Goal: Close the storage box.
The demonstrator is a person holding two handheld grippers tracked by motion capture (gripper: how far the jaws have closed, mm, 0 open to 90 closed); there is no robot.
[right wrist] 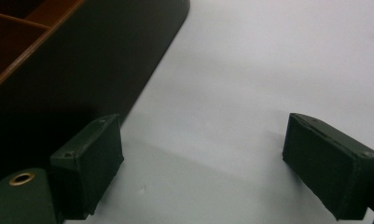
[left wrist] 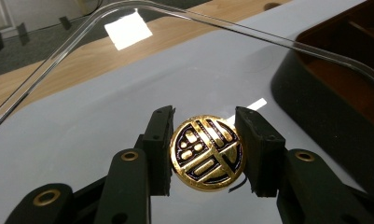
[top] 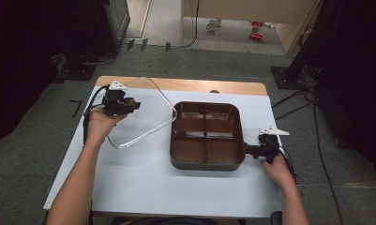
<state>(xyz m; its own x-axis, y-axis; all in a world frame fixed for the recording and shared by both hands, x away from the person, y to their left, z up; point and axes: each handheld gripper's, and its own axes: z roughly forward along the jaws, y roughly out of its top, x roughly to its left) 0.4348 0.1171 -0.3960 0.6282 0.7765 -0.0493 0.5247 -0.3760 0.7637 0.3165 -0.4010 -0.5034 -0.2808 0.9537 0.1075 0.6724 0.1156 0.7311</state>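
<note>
A clear plastic lid [top: 146, 117] hangs tilted over the table's left half, its rim [left wrist: 250, 32] arching across the left gripper view. My left gripper [top: 133, 106] [left wrist: 205, 128] is shut on the lid's round gold-and-black knob [left wrist: 206, 152], a pad pressing on each side. The dark brown tray [top: 172, 140] with several empty compartments sits in the middle of the white table top. My right gripper [top: 247, 151] [right wrist: 205, 140] rests open by the tray's right wall [right wrist: 82, 60], with nothing between its jaws.
The white sheet [top: 143, 178] covers a wooden table whose bare strip [top: 195, 85] runs along the far edge. Cables [top: 293, 105] lie on the grey floor to the right. Dark equipment stands [top: 78, 70] flank the far corners.
</note>
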